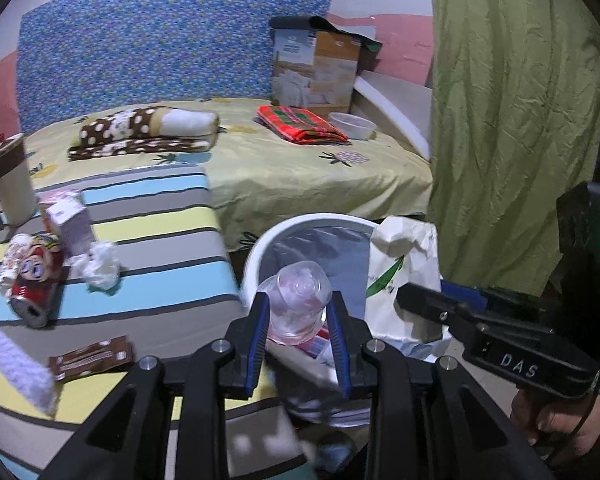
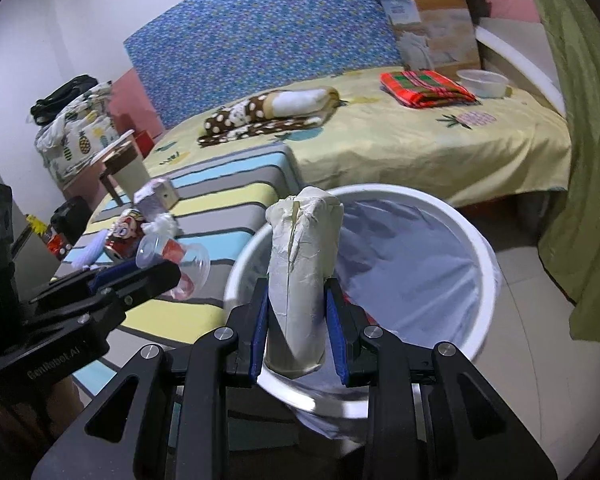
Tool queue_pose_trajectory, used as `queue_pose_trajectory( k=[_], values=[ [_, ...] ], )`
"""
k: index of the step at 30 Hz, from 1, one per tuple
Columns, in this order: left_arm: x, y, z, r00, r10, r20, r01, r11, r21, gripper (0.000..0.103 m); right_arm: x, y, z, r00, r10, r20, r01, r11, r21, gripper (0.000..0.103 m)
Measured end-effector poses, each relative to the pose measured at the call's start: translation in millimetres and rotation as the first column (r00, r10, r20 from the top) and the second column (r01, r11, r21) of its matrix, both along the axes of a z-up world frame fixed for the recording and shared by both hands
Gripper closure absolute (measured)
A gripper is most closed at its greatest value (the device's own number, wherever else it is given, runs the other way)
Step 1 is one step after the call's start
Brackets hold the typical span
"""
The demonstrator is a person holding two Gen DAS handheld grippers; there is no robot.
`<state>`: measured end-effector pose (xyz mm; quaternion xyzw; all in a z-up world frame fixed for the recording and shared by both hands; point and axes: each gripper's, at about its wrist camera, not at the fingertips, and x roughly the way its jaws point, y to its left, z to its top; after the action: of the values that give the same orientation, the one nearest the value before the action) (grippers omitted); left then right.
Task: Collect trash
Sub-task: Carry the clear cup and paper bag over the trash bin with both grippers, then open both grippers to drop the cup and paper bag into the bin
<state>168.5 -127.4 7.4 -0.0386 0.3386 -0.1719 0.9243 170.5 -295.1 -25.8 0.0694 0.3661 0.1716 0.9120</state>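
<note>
My left gripper (image 1: 298, 312) is shut on a clear plastic cup (image 1: 296, 300) with red traces inside, held over the near rim of the white trash bin (image 1: 260, 240). My right gripper (image 2: 296, 312) is shut on a crumpled white paper bag (image 2: 300, 272), held upright over the bin's rim (image 2: 484, 264); the bin has a grey liner. The bag also shows in the left wrist view (image 1: 404, 272), and the cup in the right wrist view (image 2: 180, 260). On the striped table (image 1: 160, 240) lie a crushed red can (image 1: 32, 280), a tissue wad (image 1: 102, 266), a small carton (image 1: 68, 220) and a brown wrapper (image 1: 90, 360).
A bed with a yellow sheet (image 1: 280, 168) stands behind the table, with folded blankets, a cardboard box (image 1: 316, 68) and a white bowl (image 1: 352, 124) on it. A green curtain (image 1: 512, 120) hangs at the right. A beige jug (image 1: 8, 184) stands at the table's left.
</note>
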Motion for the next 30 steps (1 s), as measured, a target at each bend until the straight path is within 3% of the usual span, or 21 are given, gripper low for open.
queue_pose_trajectory(
  k=[16,21,30],
  values=[
    [23,-16,-24,0.995,-0.066,-0.072,0.064,0.998,-0.028,0.071,13,-19,-25,0.994,-0.02,-0.11,0.019,1.0,-0.016,0.064],
    [25,-12,-27,0.995,-0.058,-0.08,0.055,0.998,-0.038,0.064,11,-19,-23,0.995,-0.016,-0.101,0.015,1.0,-0.012,0.064],
    [17,2,-25,0.996,-0.039,-0.078,0.034,0.997,-0.063,0.063,3,-20,-13,0.997,-0.028,-0.068,0.028,1.0,0.004,0.064]
  ],
)
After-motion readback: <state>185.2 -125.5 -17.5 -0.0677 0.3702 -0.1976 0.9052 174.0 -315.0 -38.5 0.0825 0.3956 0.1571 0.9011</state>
